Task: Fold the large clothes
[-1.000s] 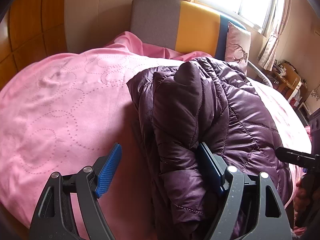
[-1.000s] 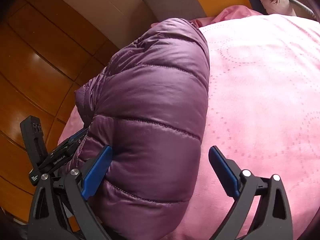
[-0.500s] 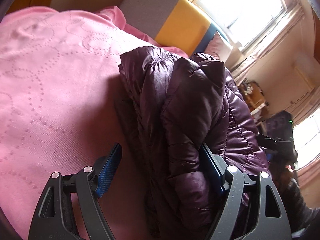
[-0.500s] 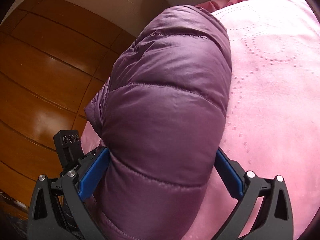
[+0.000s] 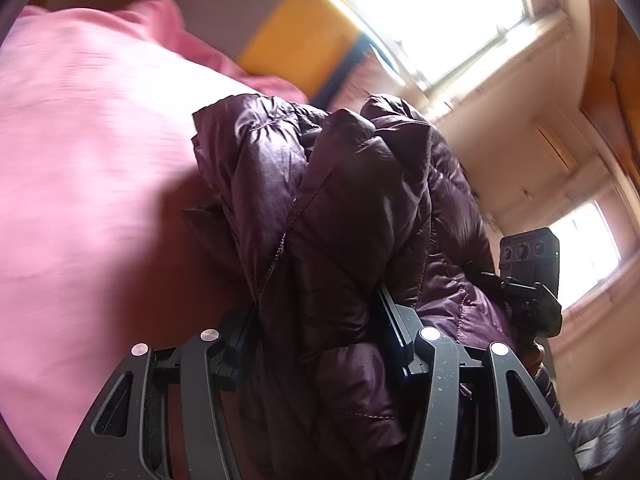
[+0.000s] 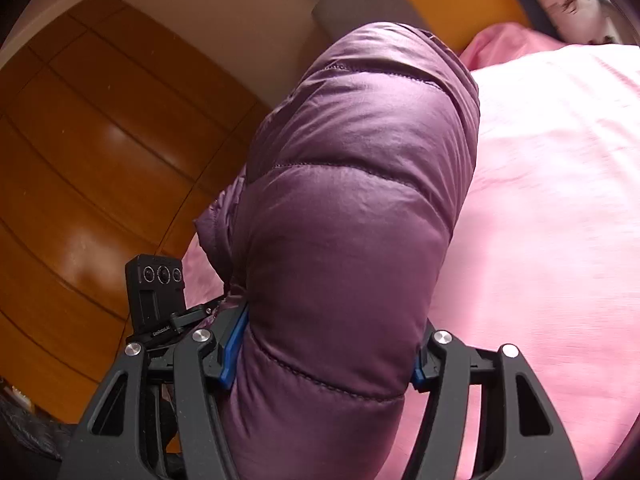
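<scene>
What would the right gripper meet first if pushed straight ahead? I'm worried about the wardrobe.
The purple puffer jacket: it already fills the right gripper, whose jaws are closing on it. Beyond it probably lies the pink bedspread, not the wardrobe.

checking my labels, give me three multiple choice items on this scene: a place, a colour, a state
1. The puffer jacket lies on:
A a pink bedspread
B a wooden floor
C a chair

2. The jacket is:
A green
B purple
C white

3. Between the pads of the right gripper is:
A nothing
B a pillow
C a jacket fold

Answers: 1 A, pink cover surrounds it. 2 B, glossy purple quilting in both views. 3 C, the closing blue pads dent the padding; the left gripper closes on the jacket likewise.
</scene>
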A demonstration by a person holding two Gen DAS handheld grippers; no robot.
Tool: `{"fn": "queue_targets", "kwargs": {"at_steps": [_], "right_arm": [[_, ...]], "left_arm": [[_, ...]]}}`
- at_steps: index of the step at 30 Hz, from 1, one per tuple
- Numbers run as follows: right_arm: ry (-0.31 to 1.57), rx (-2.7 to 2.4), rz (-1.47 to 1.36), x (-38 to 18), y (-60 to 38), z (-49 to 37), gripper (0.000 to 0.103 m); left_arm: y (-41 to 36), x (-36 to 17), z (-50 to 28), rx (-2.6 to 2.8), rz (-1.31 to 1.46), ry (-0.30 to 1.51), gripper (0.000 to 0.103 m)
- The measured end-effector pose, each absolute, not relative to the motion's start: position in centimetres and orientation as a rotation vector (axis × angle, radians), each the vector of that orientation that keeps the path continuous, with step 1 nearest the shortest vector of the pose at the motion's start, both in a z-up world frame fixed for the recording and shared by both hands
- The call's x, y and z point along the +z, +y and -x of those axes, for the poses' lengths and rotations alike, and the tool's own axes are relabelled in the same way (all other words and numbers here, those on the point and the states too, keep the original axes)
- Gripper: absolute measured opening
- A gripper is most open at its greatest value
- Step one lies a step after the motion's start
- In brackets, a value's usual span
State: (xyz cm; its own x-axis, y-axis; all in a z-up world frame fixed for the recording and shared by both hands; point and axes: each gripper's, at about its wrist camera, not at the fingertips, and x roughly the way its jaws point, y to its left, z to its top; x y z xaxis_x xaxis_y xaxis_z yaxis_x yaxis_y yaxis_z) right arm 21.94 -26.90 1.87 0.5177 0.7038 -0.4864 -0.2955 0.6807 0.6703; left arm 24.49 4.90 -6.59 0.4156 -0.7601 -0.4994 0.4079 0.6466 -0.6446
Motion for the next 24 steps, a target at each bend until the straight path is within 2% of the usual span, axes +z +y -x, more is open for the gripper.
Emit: {"fn": "queue_targets", "kwargs": {"at_steps": [8, 13, 15, 16, 21, 24], "right_arm": [[0.731, 0.341, -0.568, 3.4, -39.8, -17.6, 0.06], [0.835, 0.17, -0.602, -0.3, -44.0, -17.2, 0.072], [0.842, 0.151, -0.64, -0.9, -44.3, -16.5, 0.09], [0.837, 0.121, -0.628, -0.5, -44.4, -16.0, 0.095], [0.686, -0.071, -0.571, 4.4, -44.9, -13.9, 0.095], [0.619, -0.086, -0.488, 7.2, -41.7, -14.6, 0.095]], "left_arm": [[-11.8, -4.9, -29.7, -0.931, 0.297, 0.948, 0.048], [-20.6, -5.7, -30.2, -0.861, 0.015, 0.983, 0.047], [-21.2, -5.9, -29.7, -0.849, -0.031, 0.967, 0.047], [-20.9, -5.8, -29.7, -0.842, -0.033, 0.961, 0.047], [-19.2, -6.0, -27.0, -0.791, -0.026, 0.908, 0.047], [-18.7, -6.0, -26.4, -0.764, -0.021, 0.876, 0.046]]}}
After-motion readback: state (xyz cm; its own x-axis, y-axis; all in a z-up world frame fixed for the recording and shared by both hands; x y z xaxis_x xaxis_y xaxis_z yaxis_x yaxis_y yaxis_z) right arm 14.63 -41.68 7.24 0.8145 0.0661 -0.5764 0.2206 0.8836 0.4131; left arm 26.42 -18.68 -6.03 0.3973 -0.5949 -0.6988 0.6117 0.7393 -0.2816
